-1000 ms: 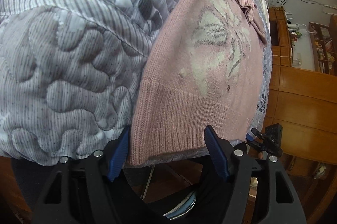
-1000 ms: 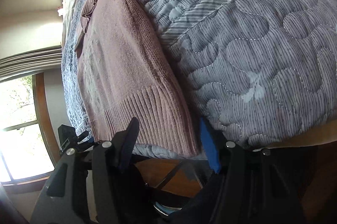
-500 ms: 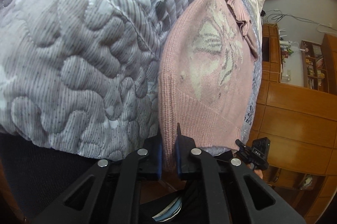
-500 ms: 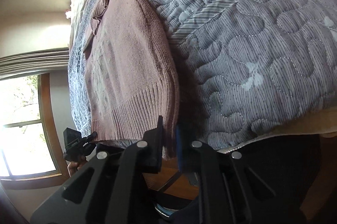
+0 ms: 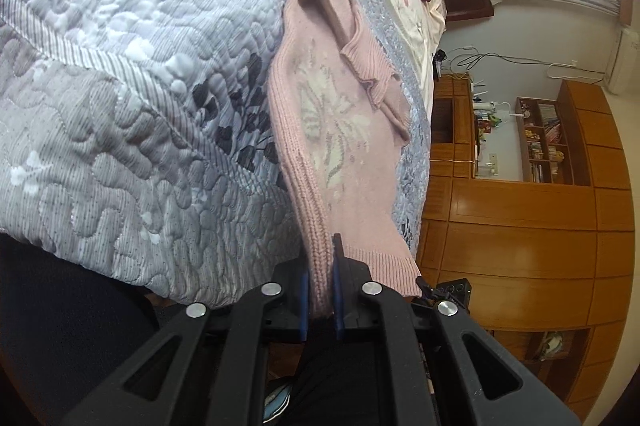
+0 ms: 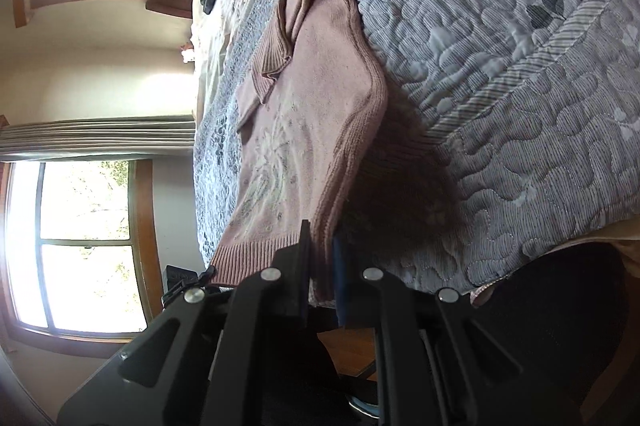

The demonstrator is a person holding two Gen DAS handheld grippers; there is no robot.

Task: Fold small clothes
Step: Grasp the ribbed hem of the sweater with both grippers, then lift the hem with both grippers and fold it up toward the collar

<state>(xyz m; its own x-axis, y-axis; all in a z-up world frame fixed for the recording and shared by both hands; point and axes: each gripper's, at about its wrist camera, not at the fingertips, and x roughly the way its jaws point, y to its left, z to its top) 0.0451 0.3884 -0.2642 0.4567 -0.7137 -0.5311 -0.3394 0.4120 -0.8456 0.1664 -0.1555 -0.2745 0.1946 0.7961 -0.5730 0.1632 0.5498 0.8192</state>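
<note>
Showing pale flower motif, pink knit sweater with ribbed hem

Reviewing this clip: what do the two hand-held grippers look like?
Both look alike. The left hand-held gripper and the right hand-held gripper have matte black plastic frames with triangular cutouts, round silver screw heads, and blue pads lining the fingers. No cables, markings or sleeves show.

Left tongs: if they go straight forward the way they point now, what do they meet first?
The left tongs are shut on the hem of the pink sweater, so more of that sweater comes first. It runs ahead over the grey quilt; depth is unclear, so they may press into the quilt underneath.
</note>
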